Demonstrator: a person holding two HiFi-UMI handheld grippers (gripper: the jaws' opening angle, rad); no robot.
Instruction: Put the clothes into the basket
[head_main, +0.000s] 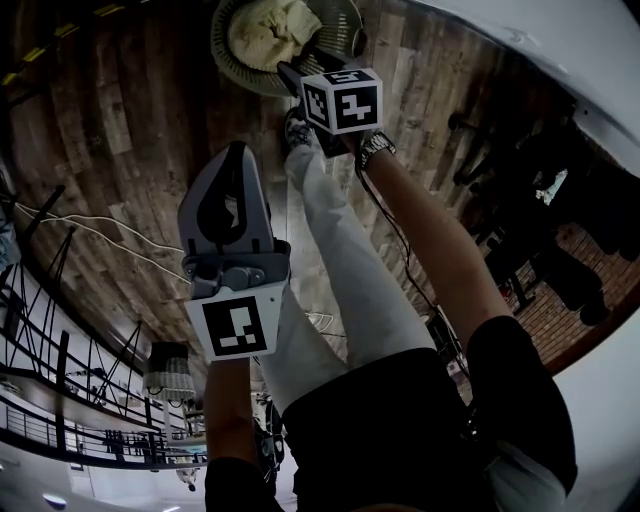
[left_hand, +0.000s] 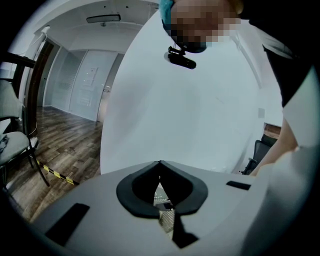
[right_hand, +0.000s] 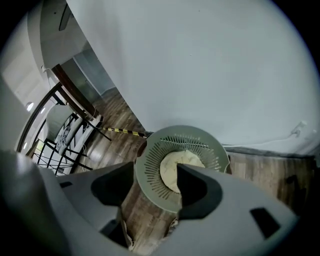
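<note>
The cream cloth (right_hand: 170, 170) lies inside the basket (right_hand: 150, 162), directly below the right gripper (right_hand: 155, 175), whose jaws stand apart. The left gripper (left_hand: 160, 162) has its jaws pressed together on nothing. If a fold has caught on a jaw, lifting away could drag it back over the basket's rim.

We count one basket (head_main: 228, 62), green and slatted, and one pale yellow cloth (head_main: 265, 30) inside it. We count two tools: the left hand-held gripper (head_main: 237, 152) and the right hand-held gripper (right_hand: 155, 172). There are two marker cubes, the left cube (head_main: 238, 325) and the right cube (head_main: 342, 100). We also find one wristwatch (head_main: 375, 148) and one chair (left_hand: 12, 142).
</note>
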